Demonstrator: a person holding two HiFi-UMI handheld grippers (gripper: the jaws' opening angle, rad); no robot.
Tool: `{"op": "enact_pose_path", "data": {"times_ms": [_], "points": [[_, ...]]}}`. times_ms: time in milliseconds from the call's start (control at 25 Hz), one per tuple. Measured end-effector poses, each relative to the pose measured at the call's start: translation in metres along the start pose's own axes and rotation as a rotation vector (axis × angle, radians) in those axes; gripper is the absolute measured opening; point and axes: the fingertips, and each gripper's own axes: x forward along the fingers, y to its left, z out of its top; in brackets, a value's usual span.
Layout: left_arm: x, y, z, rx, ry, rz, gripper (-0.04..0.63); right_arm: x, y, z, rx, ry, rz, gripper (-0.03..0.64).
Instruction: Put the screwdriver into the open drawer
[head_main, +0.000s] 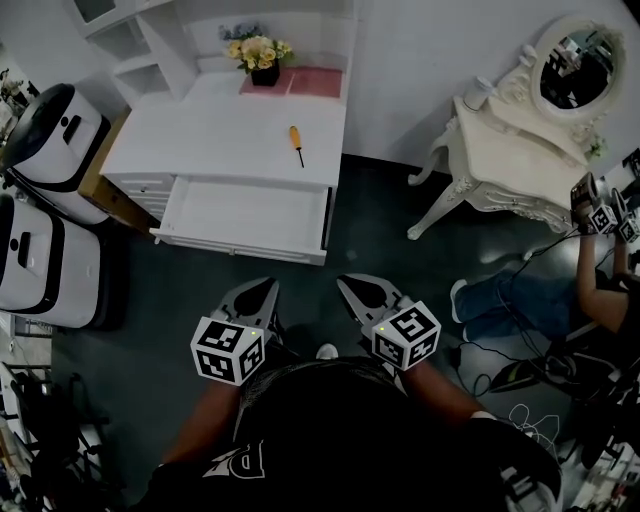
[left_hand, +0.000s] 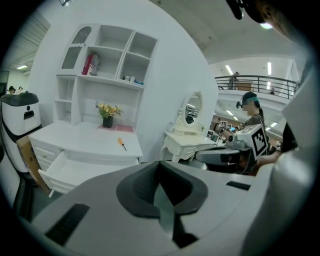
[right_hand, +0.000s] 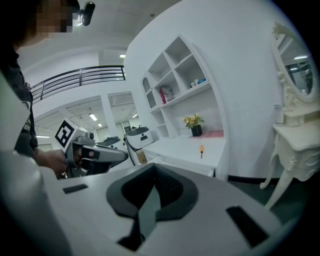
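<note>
Screwdriver on desk; drawer open; left gripper, right gripper closed.

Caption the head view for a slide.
Screwdriver lies on the white desk beyond its open drawer; left tool and right tool, shut and empty, wait short of it.

1. Head view: even overhead light, the white desk shining bright against a dim, dark floor.
2. Both gripper views bulge hard, fisheye, their corners falling to black.
3. Ceiling strip lights flare white; soft shadows only.
</note>
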Motion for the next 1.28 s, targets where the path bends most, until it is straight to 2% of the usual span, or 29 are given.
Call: {"op": "enact_pose_path", "data": {"times_ms": [440, 880, 1280], "points": [[0.022, 0.063, 0.023, 0.013, 0.019, -0.012, 0.015, 0.059, -0.014, 0.027, 0.007, -0.002, -0.044, 0.009], [0.061, 0.131, 0.061, 0.023, 0.032, -0.068, 0.015, 0.128, -0.040, 0.059, 0.014, 0.007, -0.112, 0.009], [0.087, 0.187, 0.091, 0.066, 0.061, -0.157, 0.015, 0.187, -0.055, 0.082, 0.019, 0.014, -0.202, 0.009]]}}
